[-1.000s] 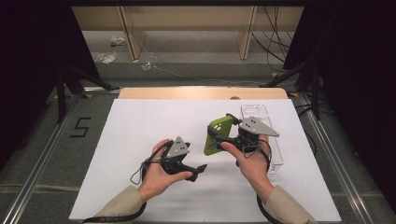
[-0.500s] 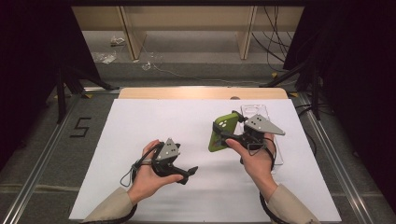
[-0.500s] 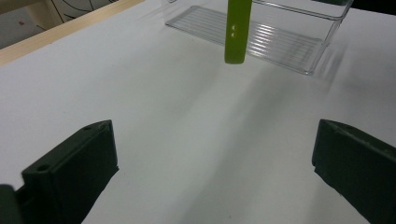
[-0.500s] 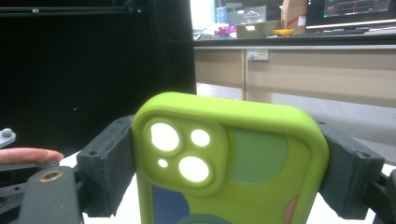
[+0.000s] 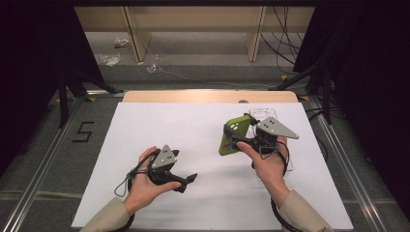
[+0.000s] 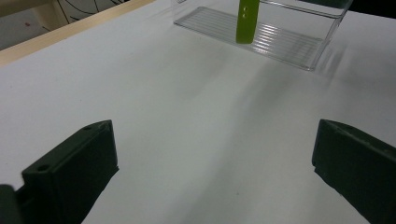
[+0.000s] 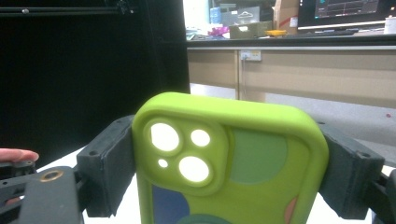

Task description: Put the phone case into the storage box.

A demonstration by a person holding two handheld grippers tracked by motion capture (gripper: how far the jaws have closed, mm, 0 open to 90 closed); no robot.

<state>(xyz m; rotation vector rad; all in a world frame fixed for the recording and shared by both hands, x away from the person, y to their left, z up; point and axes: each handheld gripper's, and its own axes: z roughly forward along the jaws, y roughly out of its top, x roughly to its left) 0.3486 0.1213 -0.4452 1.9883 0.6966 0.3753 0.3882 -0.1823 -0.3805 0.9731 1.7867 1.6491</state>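
Observation:
A lime-green phone case with camera cut-outs hangs tilted above the right part of the white sheet. My right gripper is shut on it. In the right gripper view the case stands upright between the two black pads, which press on its long sides. My left gripper hovers low over the sheet at the lower left, open and holding nothing. The left gripper view has its jaws wide apart over bare white paper, with the case seen edge-on farther off.
A clear plastic tray lies on the sheet under and behind my right hand; it is ribbed inside. A wooden table edge runs along the far side. A floor mark "5" sits left of the table.
My left hand has drawn back to the left and toward the near edge, away from the right hand. The right gripper and the case have stayed put.

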